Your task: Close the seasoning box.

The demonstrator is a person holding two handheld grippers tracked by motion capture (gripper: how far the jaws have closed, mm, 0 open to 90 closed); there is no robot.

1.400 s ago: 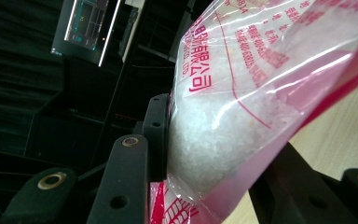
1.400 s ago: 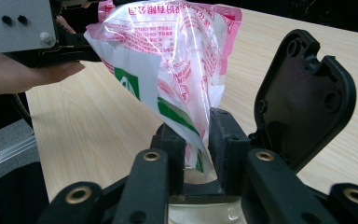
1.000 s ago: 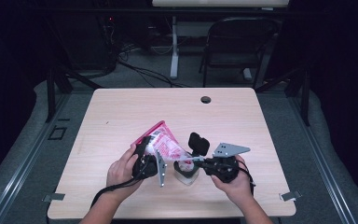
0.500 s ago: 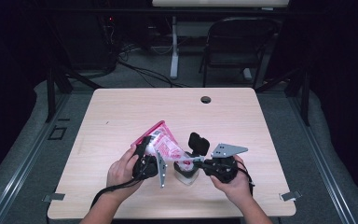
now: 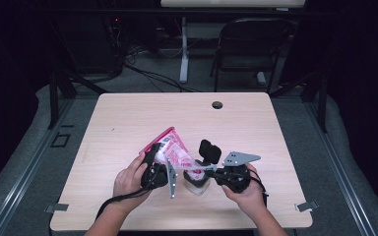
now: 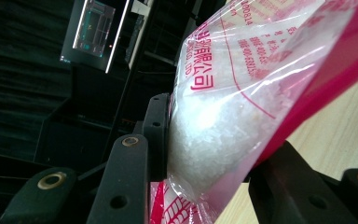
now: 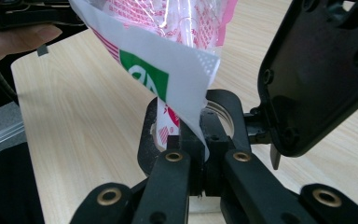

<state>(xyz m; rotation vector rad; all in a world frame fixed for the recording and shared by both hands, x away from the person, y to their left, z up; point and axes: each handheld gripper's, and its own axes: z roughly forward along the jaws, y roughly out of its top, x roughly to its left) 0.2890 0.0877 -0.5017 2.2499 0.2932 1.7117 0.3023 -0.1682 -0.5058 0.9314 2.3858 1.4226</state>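
Observation:
A clear and pink bag (image 5: pixel 175 153) of white granules hangs tilted over the front middle of the table (image 5: pixel 128 118). My left gripper (image 5: pixel 158 160) is shut on its fat body; in the left gripper view the bag (image 6: pixel 223 116) bulges between the jaws of the left gripper (image 6: pixel 214 158). My right gripper (image 5: pixel 205 170) is shut on the bag's lower corner. In the right gripper view that white and green corner (image 7: pixel 168 79) is pinched in the right gripper (image 7: pixel 193 136), just above a small round jar (image 7: pixel 223 114) whose black hinged lid (image 7: pixel 317 70) stands open.
The jar (image 5: pixel 197 183) sits on the table between the two hands, its lid (image 5: pixel 210 151) raised behind it. A cable hole (image 5: pixel 217 104) lies near the far edge. A black chair (image 5: pixel 253 49) and desk legs stand beyond the table.

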